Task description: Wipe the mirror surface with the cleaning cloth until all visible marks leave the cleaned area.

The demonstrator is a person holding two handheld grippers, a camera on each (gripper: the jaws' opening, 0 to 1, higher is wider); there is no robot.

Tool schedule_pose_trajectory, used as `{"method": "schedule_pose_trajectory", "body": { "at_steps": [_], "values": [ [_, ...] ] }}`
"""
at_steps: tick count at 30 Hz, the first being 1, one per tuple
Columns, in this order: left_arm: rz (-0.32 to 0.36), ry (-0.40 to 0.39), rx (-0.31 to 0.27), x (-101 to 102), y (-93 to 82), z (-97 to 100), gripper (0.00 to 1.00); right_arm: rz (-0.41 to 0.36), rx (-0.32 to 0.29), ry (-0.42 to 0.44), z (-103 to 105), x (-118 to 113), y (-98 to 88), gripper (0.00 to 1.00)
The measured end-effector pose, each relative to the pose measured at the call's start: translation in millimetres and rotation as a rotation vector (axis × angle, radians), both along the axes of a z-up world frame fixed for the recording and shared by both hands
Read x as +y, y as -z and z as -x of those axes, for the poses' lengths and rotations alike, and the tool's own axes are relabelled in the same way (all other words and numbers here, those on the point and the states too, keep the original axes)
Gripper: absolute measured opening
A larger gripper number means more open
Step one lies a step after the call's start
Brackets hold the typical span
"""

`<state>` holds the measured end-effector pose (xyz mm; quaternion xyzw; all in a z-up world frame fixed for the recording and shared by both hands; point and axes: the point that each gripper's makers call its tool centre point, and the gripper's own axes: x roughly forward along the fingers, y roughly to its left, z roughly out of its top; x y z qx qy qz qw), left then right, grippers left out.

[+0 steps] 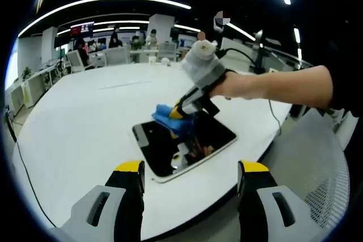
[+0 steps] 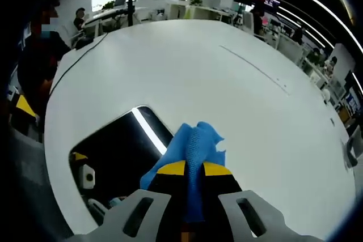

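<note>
A large white round bench [image 1: 85, 128] in an open office carries a rectangular mirror [image 1: 204, 140] lying flat near its edge, its dark glass reflecting the ceiling and the tools above it. In the left gripper view, the right gripper [image 1: 182, 107] reaches in from the right, held in a person's hand [image 1: 241, 86], and presses a blue cleaning cloth [image 1: 170, 118] onto the far part of the mirror, close to its upper left corner. The mirror's long axis runs from that corner down toward the near bench edge on the right.

In the right gripper view, the right gripper [image 2: 193, 169] has its yellow-tipped jaws clamped on the blue cleaning cloth [image 2: 190, 145], which bunches forward past them over the mirror [image 2: 113, 145] near its bright edge.

The left gripper [image 1: 193, 175] hangs above the bench edge with jaws spread wide and nothing between them, just short of the mirror's near side.

The right gripper is the one already on the glass; most of the unwiped surface seems to lie toward the near right end, along the long axis
</note>
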<state>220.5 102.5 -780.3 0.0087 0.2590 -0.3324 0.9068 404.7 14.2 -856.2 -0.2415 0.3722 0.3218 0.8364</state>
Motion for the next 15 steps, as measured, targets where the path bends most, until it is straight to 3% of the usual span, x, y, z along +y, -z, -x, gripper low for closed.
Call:
{"method": "schedule_pose_trajectory", "body": {
  "at_steps": [15],
  "values": [
    [0.001,-0.001,0.000,0.1,0.1,0.1,0.66,0.004,0.007,0.032,0.7,-21.1,0.7,0.04]
  ]
}}
